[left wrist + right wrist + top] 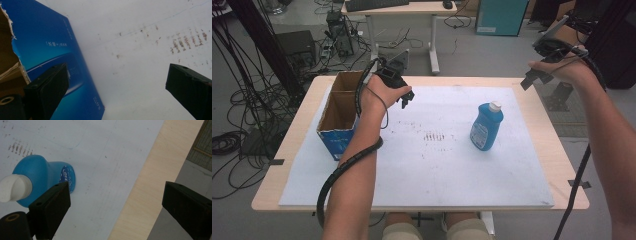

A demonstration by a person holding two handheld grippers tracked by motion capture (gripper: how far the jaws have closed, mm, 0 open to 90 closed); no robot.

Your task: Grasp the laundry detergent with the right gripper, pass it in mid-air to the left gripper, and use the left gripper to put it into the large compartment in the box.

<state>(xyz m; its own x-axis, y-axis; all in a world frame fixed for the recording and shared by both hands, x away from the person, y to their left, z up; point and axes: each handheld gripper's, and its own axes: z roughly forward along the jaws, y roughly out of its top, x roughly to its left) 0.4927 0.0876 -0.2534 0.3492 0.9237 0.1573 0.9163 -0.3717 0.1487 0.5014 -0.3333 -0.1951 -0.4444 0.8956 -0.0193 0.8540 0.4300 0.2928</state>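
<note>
Bottle: blue bottle (486,127) with a white cap (13,188) stands upright on the white mat (437,165), right of the table's middle, touching nothing
Box: open cardboard box (338,115) with a blue side (47,45) sits at the mat's left edge, well apart from the bottle; its torn brown rim shows in the left gripper view
Left hand-held gripper (406,98): jaws wide apart, nothing between them, held just beside the box's far right corner, above the mat
Right hand-held gripper (532,79): jaws wide apart and empty, raised beyond the table's far right corner; its own view looks down on the bottle's cap and shoulder
Step in hand: judging by the pose, the right one is lining up on the bottle, likely bound for the box
Doing it well: come down from above with the jaws either side of the bottle's narrower neck, then close squarely so it does not tip; a smooth plastic body may slip if pinched too low or off-centre
Edges: bare wood of the table (532,125) borders the mat to the bottle's right, with the table's drop-off beyond
Open room: the mat between bottle and box is bare except for faint brown marks (434,136), so a carry across has a free path; the left arm near the box should give way
</note>
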